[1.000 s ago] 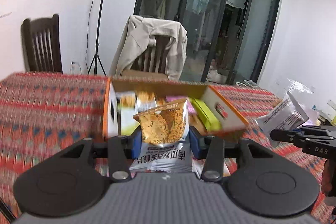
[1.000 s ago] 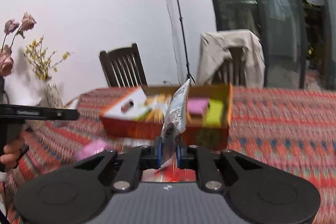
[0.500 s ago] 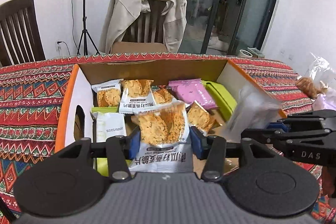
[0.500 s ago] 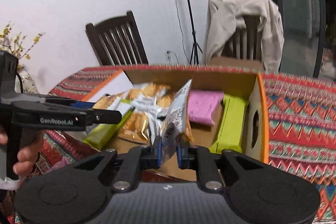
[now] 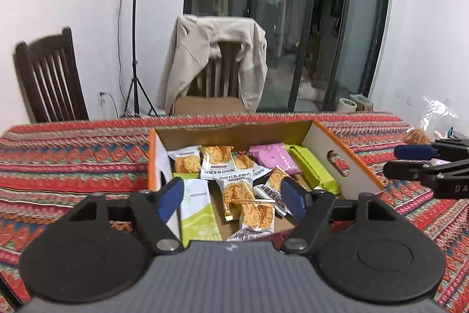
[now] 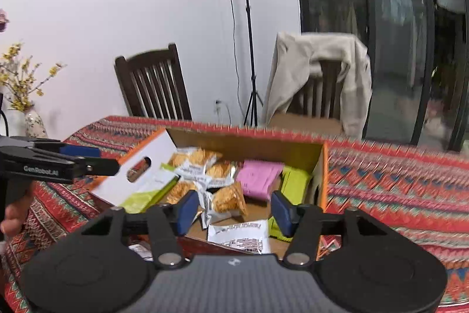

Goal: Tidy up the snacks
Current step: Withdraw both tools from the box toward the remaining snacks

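Left wrist view: packet (image 5: 256, 214) lies in the box (image 5: 341, 163), near its front edge.
Left gripper (image 5: 231, 198): jaws have just been opening; wide apart, holding nothing.
Right gripper (image 6: 233, 211): jaws have just been opening; empty, white packet (image 6: 239, 236) below.
Doing it well: we lift both clear before reaching again.
Long axis: toward us, slightly tilted.

Red zigzag tablecloth (image 5: 73, 154); orange-edged box (image 5: 346, 166); pink packet (image 5: 271, 156)

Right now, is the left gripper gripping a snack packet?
No, the left gripper stands open, its pads clear of the snack packet lying in the box.
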